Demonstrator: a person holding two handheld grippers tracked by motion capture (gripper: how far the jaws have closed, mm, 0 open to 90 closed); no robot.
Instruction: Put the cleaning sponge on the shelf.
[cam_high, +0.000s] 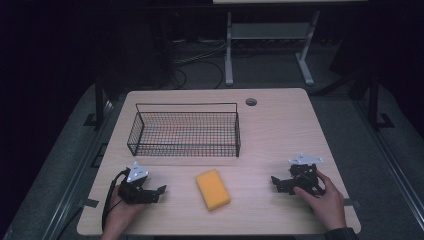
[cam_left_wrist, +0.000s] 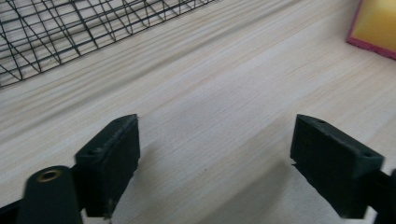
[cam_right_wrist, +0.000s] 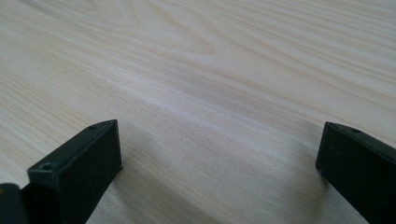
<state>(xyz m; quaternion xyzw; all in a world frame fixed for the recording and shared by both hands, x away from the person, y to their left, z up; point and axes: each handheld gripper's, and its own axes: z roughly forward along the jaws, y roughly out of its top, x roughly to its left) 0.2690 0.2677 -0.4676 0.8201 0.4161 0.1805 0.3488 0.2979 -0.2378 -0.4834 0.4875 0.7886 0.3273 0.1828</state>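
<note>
Broadly, the bench (cam_high: 280, 125) carries a wire basket (cam_high: 185, 131) toward its far edge and a yellow sponge (cam_high: 213, 189) near the middle of the near edge, its long axis running near-to-far, slightly slanted. Both tongs rest wide apart, holding nothing: left tongs (cam_high: 161, 189) lie closer to the sponge than right tongs (cam_high: 274, 181).

My left gripper (cam_high: 161, 189) and right gripper (cam_high: 274, 180) are black, each topped by a grey three-cornered plate; blocky jaws, brass-ringed screw hole, black cable, dark sleeve (cam_high: 341, 233).
</note>
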